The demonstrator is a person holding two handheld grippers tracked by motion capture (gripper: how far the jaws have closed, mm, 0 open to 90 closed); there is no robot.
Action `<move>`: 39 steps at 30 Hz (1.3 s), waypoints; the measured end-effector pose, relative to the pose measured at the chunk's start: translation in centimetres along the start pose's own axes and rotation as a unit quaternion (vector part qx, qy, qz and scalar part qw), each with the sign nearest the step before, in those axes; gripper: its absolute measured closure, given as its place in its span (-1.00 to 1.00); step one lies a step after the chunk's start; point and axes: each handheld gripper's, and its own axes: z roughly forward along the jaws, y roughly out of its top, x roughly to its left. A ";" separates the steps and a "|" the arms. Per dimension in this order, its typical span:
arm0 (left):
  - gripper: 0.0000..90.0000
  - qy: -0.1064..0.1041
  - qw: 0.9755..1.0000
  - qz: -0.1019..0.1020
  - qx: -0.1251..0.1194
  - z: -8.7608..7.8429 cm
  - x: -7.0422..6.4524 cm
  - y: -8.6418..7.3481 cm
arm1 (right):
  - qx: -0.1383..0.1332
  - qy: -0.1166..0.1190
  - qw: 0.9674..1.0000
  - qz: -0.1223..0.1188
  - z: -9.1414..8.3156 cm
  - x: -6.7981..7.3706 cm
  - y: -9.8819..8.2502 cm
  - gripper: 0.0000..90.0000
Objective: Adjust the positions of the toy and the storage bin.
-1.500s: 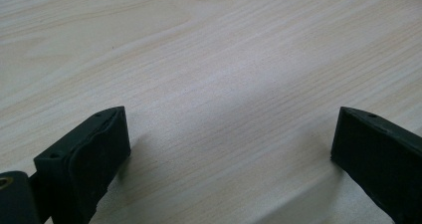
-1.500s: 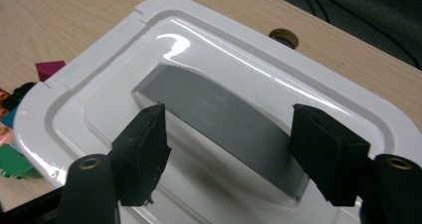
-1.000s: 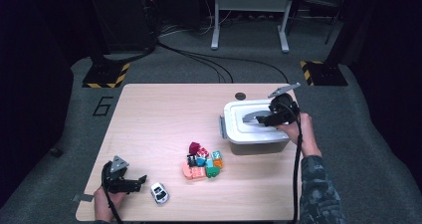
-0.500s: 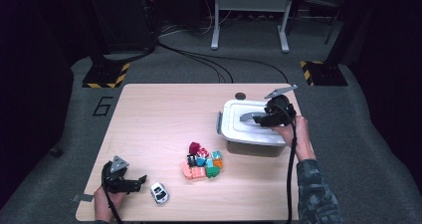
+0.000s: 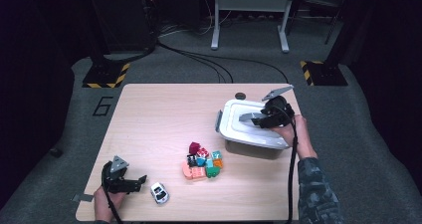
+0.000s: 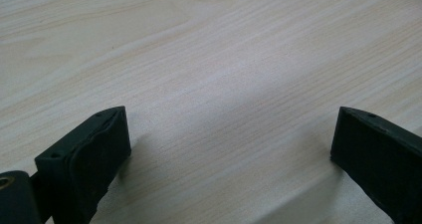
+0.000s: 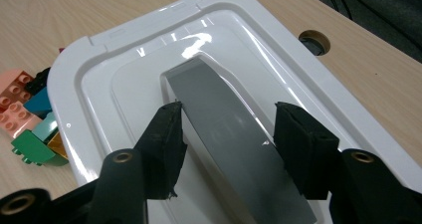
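From the high view, my right gripper (image 5: pixel 255 118) sits over the white lidded box (image 5: pixel 234 134) near the table's (image 5: pixel 149 114) right edge; my left gripper (image 5: pixel 137 180) rests at the near left corner beside a toy car (image 5: pixel 159 192).

Left gripper view: jaws spread wide over bare wood, pinching nothing.

Right gripper view: my jaws have just been closing around the lid's grey handle (image 7: pixel 224 119) — one pad grazes it, the other stands just off. If I lift now, the slick handle could slip out — or the whole box could tilt.
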 end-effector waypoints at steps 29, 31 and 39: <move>-0.95 0.000 1.000 -0.001 -0.001 0.0 0.0 0.0 | -0.002 -0.021 0.999 -0.039 1.4 2.5 1.0 0.43; -0.95 0.000 1.000 -0.001 -0.001 0.0 0.0 0.0 | -0.005 -0.013 0.999 -0.041 1.7 2.6 1.2 0.46; -0.95 0.000 1.000 -0.001 -0.001 0.0 0.0 0.0 | -0.008 0.000 0.999 -0.035 2.2 2.9 1.7 0.49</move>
